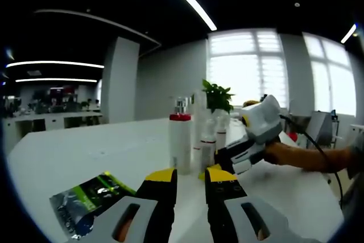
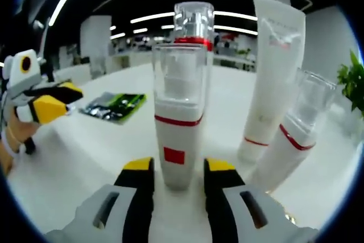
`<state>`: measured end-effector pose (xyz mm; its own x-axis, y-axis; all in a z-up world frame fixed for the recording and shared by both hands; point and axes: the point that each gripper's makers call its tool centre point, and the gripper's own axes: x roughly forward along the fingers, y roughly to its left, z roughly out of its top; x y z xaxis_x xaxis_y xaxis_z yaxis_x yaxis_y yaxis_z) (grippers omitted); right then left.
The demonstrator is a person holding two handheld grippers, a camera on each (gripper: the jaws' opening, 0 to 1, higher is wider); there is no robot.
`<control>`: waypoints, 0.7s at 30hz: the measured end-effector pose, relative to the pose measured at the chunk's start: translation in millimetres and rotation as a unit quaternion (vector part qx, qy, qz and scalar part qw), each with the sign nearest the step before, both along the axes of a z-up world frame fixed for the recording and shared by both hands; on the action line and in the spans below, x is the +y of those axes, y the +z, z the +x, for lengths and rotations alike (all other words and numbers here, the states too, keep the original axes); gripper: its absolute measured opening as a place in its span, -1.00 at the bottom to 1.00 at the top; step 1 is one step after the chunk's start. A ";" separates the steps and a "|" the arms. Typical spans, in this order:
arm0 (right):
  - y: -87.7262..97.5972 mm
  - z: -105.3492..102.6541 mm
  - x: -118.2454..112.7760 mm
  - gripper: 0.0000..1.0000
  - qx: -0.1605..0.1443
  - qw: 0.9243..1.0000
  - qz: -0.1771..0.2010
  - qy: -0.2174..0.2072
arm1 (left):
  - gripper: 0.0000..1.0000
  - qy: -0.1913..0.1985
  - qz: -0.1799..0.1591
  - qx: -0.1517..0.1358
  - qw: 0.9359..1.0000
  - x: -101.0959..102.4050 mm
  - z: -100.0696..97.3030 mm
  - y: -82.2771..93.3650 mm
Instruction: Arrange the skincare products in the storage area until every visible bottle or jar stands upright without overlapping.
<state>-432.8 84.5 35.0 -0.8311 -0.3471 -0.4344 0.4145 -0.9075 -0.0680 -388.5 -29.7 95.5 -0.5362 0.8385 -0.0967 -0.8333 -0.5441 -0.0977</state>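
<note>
Four skincare items stand bunched on the desk [image 2: 68,157]: counted largest to smallest from the right gripper view, one white tube [image 2: 272,78], one tall pump bottle [image 2: 194,24] with a red collar, and two short clear-capped bottles, the front bottle [image 2: 177,123] and a side bottle [image 2: 293,140]. One green sachet [image 2: 114,106] lies flat, well apart to the side.

Your right tongs [image 2: 177,177] stand narrowly parted, one jaw either side of the front bottle's base; you cannot tell from here whether the pads touch it. Closing that low is risky, in my judgement: the bottle could pivot over its foot and knock into the pump bottle just behind. The tube and the side bottle appear tilted, though the fisheye may cause much of that; they stand very near each other, so a bump to one could tip both.

Your left tongs [image 1: 189,177] hang narrowly open, holding nothing, back from the group. Bring them in carelessly and they could clip your right tongs [image 1: 250,140] or sweep the sachet.
</note>
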 end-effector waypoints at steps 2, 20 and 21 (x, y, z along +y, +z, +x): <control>2.2 -0.2 -0.3 -0.29 0.005 1.000 -0.001 -0.001 | -0.61 0.000 0.001 0.000 1.000 -0.1 0.4 0.2; 58.4 3.2 -2.4 -0.21 0.137 0.990 -0.030 0.000 | -0.61 0.003 0.005 0.000 1.000 -1.9 -3.1 1.0; 59.3 3.3 -2.3 -0.22 0.140 0.990 -0.030 0.000 | -0.61 0.003 0.005 0.000 1.000 -1.9 -3.1 1.0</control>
